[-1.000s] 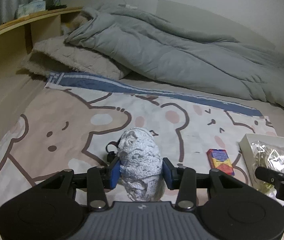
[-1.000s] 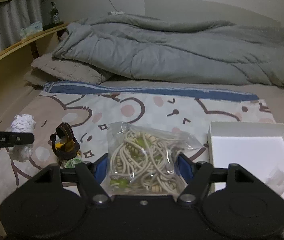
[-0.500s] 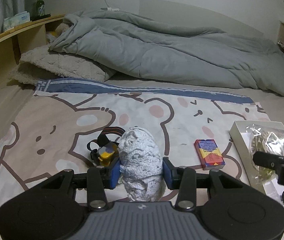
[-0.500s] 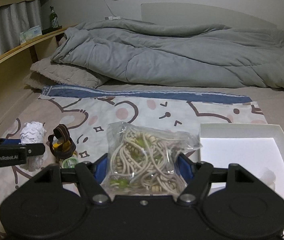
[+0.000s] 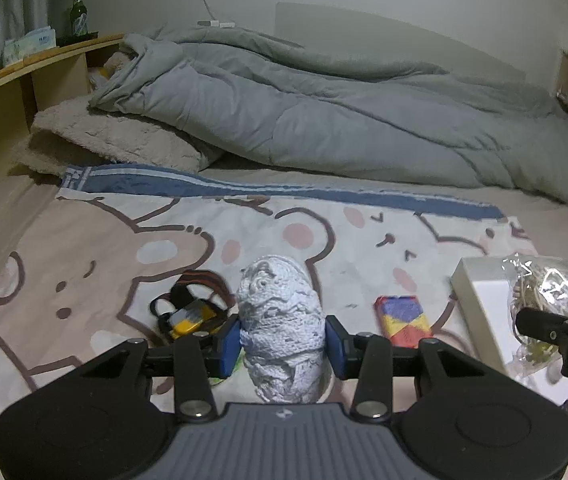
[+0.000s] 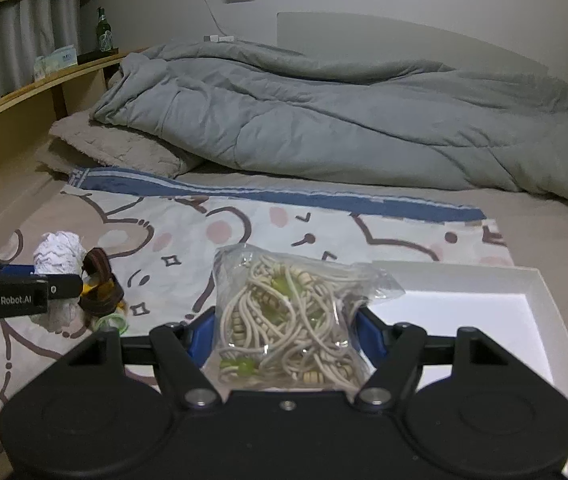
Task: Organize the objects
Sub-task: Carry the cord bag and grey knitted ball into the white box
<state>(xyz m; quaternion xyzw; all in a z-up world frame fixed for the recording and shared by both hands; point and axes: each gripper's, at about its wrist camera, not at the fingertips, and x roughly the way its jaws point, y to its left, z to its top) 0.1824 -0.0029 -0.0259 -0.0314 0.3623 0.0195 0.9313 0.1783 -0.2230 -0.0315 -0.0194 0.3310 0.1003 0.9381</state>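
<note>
In the left wrist view, the left gripper (image 5: 283, 340) pinches a white lace roll (image 5: 280, 320) between its two blue pads, which press on either side of it, the roll standing upright and held above the bear-print blanket (image 5: 96, 248). Just left of the lace roll, on the blanket, lies a dark strap bundle with a yellow piece (image 5: 192, 308); to the right of the roll lies a small colourful card box (image 5: 402, 320), and beyond that the white box (image 5: 480, 308) at the right edge of the blanket. Over the white box hangs a clear bag of beaded cords (image 5: 544, 304), with a dark finger of the right gripper (image 5: 556, 332) in front of it. Behind the blanket a grey duvet (image 5: 324, 112) is heaped across the bed, a beige pillow (image 5: 112, 144) at its left end, and a green bottle (image 5: 78, 12) stands on the wooden headboard shelf. In the right wrist view, the right gripper (image 6: 284, 336) clamps the bag of beaded cords (image 6: 288, 320) between its blue pads, the bag held just left of the white box (image 6: 540, 292), whose inside shows bare and white. Far left of the bag, the left gripper (image 6: 20, 288) grips the lace roll (image 6: 58, 256), with the strap bundle (image 6: 100, 284) just beside it on the blanket (image 6: 244, 232)
</note>
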